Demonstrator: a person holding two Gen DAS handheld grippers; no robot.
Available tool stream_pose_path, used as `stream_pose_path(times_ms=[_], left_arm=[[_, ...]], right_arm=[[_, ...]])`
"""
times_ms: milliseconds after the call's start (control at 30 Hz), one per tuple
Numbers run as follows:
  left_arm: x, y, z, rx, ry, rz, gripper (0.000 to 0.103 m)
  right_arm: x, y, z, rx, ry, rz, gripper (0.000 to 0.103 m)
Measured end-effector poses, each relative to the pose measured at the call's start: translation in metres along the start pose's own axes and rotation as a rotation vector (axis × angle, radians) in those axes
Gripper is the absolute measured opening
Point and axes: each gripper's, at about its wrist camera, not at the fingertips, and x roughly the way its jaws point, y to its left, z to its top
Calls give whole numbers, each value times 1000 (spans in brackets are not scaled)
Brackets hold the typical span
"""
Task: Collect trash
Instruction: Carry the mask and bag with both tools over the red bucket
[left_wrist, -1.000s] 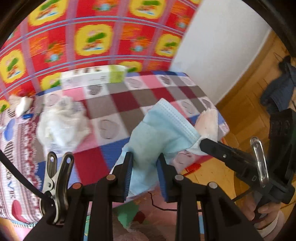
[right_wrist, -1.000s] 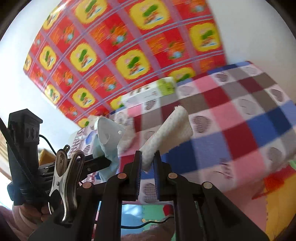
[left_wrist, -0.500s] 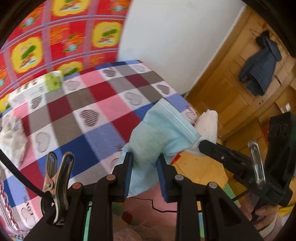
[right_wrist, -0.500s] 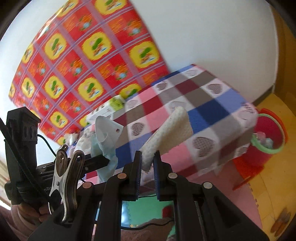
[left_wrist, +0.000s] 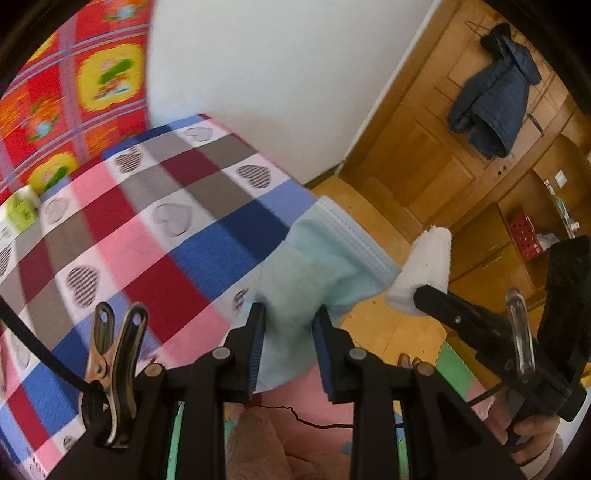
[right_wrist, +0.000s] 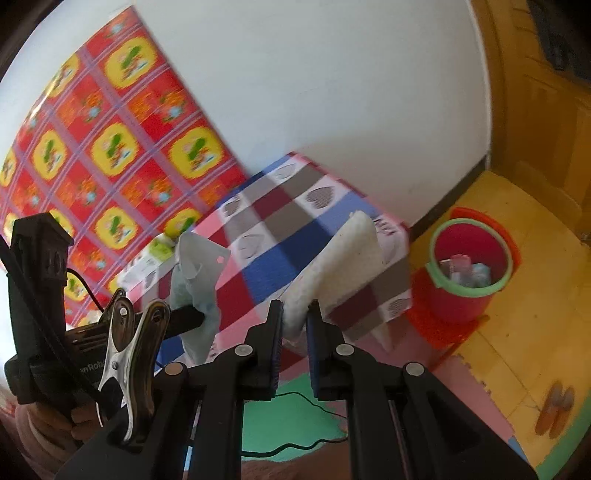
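Your left tool (left_wrist: 289, 325) still grips the blue mask (left_wrist: 321, 266); right tool (right_wrist: 295, 317) still pinches the white tissue (right_wrist: 343, 258) | both have swung past the counter (right_wrist: 295, 206) corner; red bin (right_wrist: 469, 273) now visible beside it.

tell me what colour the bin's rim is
Green, on a red bin with its rim; it shows best in the right wrist view.

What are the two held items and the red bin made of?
Face mask: pale blue nonwoven fabric, going by pleats and a stitched edge band. White wad: probably tissue or paper towel, with a matte, dimpled surface. Bucket: likely plastic, smooth red wall with a green rim.
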Motion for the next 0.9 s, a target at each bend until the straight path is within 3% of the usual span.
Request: stream_pose_path(times_ms=[533,900], left_arm=[[82,-56,75,82,50,-71,27],[109,-79,94,111,74,-90,27]], right_arm=[[5,-88,51,103,-14,-113,13],[16,-116,73,120,-3,-175,13]])
